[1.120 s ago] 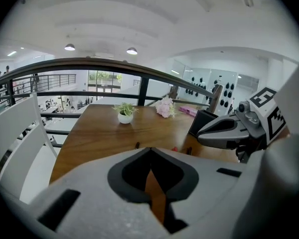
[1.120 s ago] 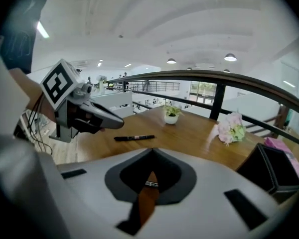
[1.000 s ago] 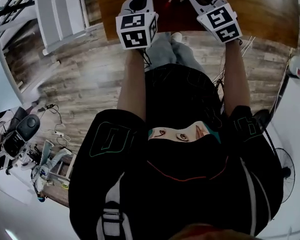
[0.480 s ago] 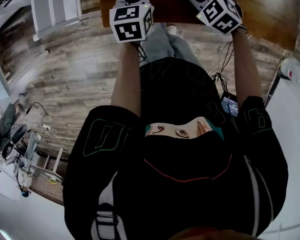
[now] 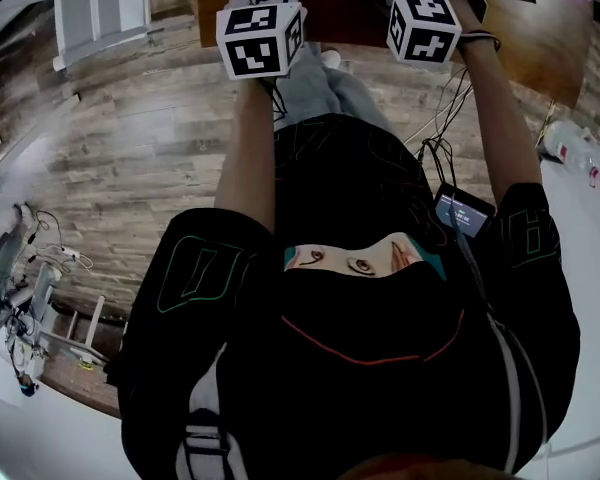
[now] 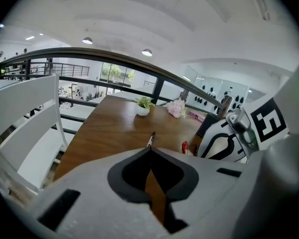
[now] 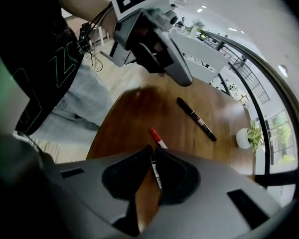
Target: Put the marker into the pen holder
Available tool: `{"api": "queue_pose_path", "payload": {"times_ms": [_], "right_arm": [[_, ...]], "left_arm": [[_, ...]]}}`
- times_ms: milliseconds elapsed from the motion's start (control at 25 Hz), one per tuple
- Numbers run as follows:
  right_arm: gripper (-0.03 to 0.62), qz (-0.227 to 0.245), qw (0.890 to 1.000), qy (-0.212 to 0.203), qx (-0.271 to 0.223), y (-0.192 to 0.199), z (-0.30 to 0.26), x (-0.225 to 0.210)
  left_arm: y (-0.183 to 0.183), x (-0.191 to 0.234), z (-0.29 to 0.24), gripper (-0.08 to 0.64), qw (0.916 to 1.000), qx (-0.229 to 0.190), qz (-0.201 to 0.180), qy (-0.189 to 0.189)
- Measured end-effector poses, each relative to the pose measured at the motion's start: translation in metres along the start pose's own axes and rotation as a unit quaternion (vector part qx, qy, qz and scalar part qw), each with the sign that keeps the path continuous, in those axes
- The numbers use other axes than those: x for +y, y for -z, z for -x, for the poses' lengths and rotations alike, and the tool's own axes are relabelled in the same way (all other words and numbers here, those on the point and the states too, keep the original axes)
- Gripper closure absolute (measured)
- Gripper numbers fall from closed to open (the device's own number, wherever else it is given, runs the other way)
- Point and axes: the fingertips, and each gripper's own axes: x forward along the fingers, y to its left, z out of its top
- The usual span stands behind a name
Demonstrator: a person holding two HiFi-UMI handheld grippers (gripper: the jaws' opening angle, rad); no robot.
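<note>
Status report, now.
Left gripper shut, empty. Right gripper shut on red marker. Pen holder not made out. Black marker loose on table ahead.

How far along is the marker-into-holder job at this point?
Done: nothing is stowed yet. In hand: the right gripper is shut on the red-capped marker, low over the table. Left: lifting it and dropping it into the pen holder, which I cannot make out in these views. The black marker lies loose on the table, and the left gripper is shut and empty.
</note>
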Motion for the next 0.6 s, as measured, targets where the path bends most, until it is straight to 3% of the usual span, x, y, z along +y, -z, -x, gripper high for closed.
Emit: {"api": "queue_pose_path", "payload": {"times_ms": [240,600], "right_arm": [[0.545,0.06,0.996,-0.035,0.049,0.004,-0.01,0.01],[0.546,0.132,0.985,-0.048,0.095,0.008,-0.023,0.008]], "left_arm": [[-0.001,0.007,0.009,0.551,0.9999,-0.008,0.012,-0.007],[0.007,0.021,0.017,0.551,0.9991,-0.011,0.031,-0.025]]}}
